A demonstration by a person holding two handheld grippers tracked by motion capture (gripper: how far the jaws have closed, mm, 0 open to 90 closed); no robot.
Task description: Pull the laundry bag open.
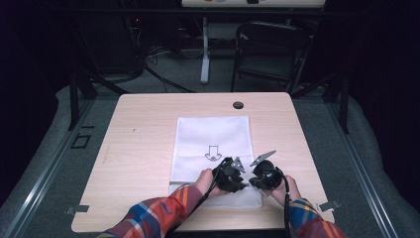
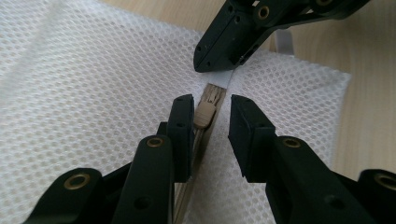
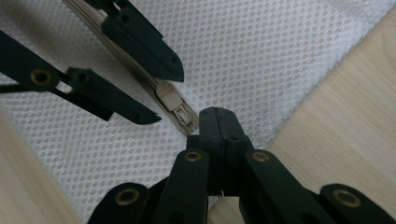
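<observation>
High view, bag: a white mesh bag (image 1: 213, 148) lies flat in the middle of the wooden table (image 1: 143, 148), with a black arrow mark (image 1: 213, 153) printed on it.
High view, grippers: the left gripper (image 1: 236, 184) and the right gripper (image 1: 253, 182) meet at the bag's near edge, very near each other; each is held by a hand in a plaid sleeve (image 1: 158, 213).
Left gripper view, zipper: the beige zipper pull (image 2: 205, 113) sits at the end of the zipper track, between the two jaws.
Left gripper view, jaws: they are apart, one on each side of the pull, not pressing it.
Left gripper view, other gripper: the right gripper (image 2: 223, 65) is closed on a white fabric tab (image 2: 226, 78) just beyond the zipper end.
Right gripper view, jaws: the jaws of the right gripper (image 3: 218, 122) are pressed together, at the bag's edge beside the zipper pull (image 3: 175, 105).
Right gripper view, left gripper: its separated jaws (image 3: 163, 95) stand on both sides of the pull.
</observation>
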